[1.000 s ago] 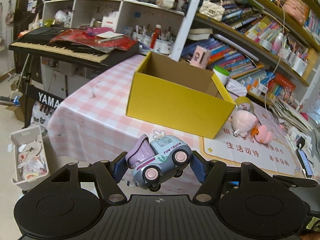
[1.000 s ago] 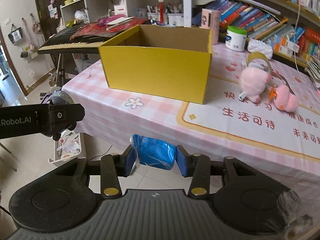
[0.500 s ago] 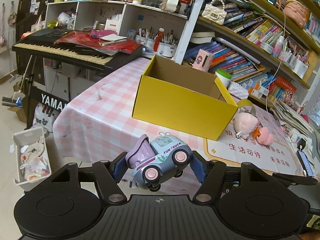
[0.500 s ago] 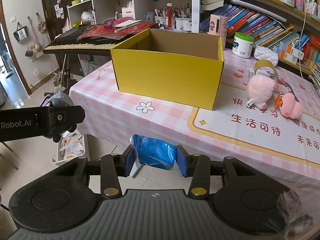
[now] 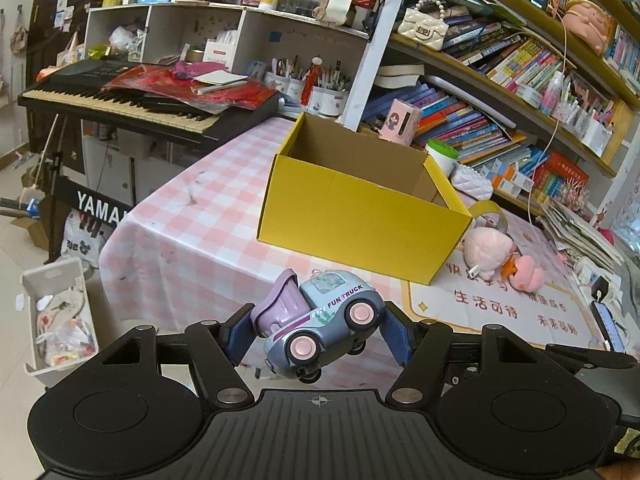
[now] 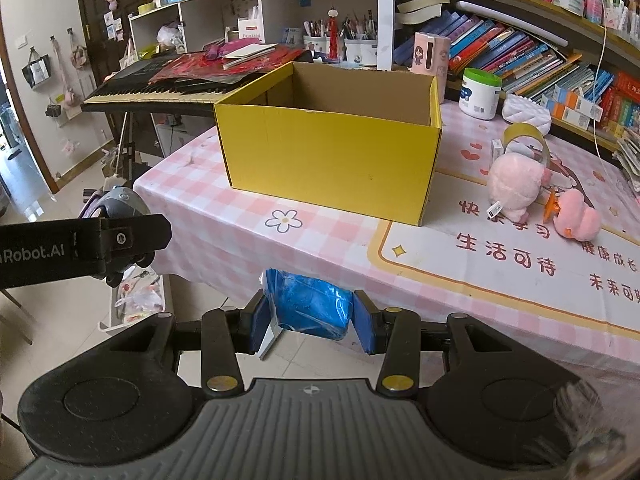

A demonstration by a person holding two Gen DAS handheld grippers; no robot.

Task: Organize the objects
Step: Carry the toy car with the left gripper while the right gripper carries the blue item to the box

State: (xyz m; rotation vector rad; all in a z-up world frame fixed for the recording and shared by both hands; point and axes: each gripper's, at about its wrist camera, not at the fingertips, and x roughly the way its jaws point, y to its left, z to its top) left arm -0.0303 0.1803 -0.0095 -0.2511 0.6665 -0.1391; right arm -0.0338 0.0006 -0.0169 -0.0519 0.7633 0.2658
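My left gripper point(image 5: 316, 334) is shut on a blue and purple toy truck point(image 5: 320, 320) marked FUN TRUCK, held in the air before the table's near edge. My right gripper point(image 6: 312, 320) is shut on a blue plastic packet point(image 6: 310, 308), also off the table's front edge. An open yellow cardboard box point(image 5: 360, 208) stands on the pink checked tablecloth ahead of both; it also shows in the right wrist view point(image 6: 332, 148). Its inside looks empty where visible. The left gripper with the truck shows at the left of the right wrist view point(image 6: 116, 236).
A pink plush point(image 6: 516, 184) and a pink duck toy point(image 6: 578, 220) lie right of the box, with a tape roll point(image 6: 524, 136) behind. A white jar point(image 6: 480, 94) and bookshelves stand at the back. A keyboard piano point(image 5: 132, 100) is at the left. A white bin point(image 5: 60, 316) sits on the floor.
Both grippers have risen and drawn a little nearer the table; the box now appears lower and its inside more visible. Both grips are unchanged.
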